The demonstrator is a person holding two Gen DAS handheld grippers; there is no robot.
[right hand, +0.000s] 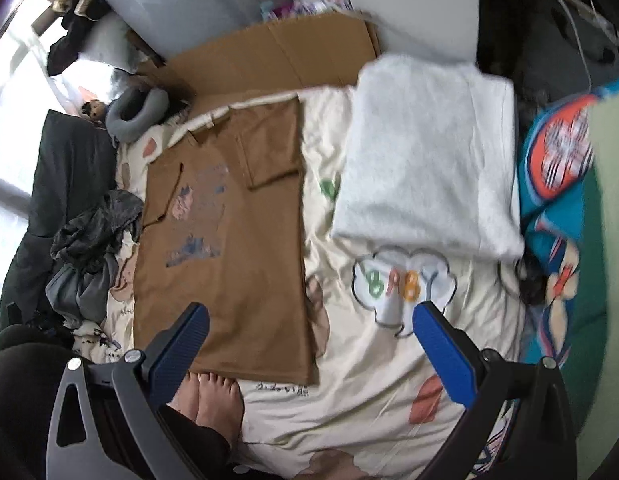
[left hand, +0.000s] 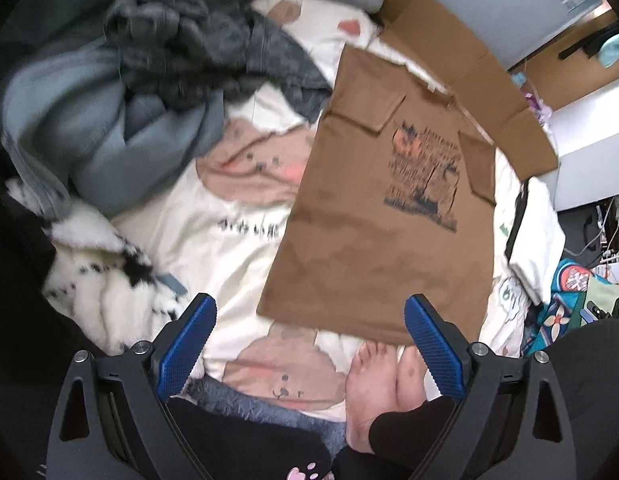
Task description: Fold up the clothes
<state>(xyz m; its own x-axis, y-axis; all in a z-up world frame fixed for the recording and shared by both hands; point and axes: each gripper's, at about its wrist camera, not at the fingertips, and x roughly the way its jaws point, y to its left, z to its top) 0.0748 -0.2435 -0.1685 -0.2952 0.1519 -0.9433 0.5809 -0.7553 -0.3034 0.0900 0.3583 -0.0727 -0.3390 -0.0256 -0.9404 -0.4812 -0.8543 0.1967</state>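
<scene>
A: Where is the shirt (left hand: 373, 216)?

B: Flat on the quilt (left hand: 213, 256), print side up, both sleeves folded in over the chest. It makes a long brown rectangle. Its long axis runs from the person's bare feet (left hand: 383, 388) up to the collar, which points at the far edge of the quilt, by the cardboard (left hand: 461, 60). The hem lies at the near edge, just beyond the toes.

A: And the left gripper (left hand: 309, 344)?

B: Jaws spread wide, nothing between them. It hangs above the hem; the shirt's near left corner shows in the gap.

A: The right gripper (right hand: 313, 350)?

B: Also spread wide and empty. It hangs over the shirt's near right corner and the bare quilt beside it.

A: Anything else there?

B: A folded white garment (right hand: 425, 160) lies at the quilt's far right, apart from the shirt. A heap of grey clothes (left hand: 121, 92) lies along the left edge.
</scene>
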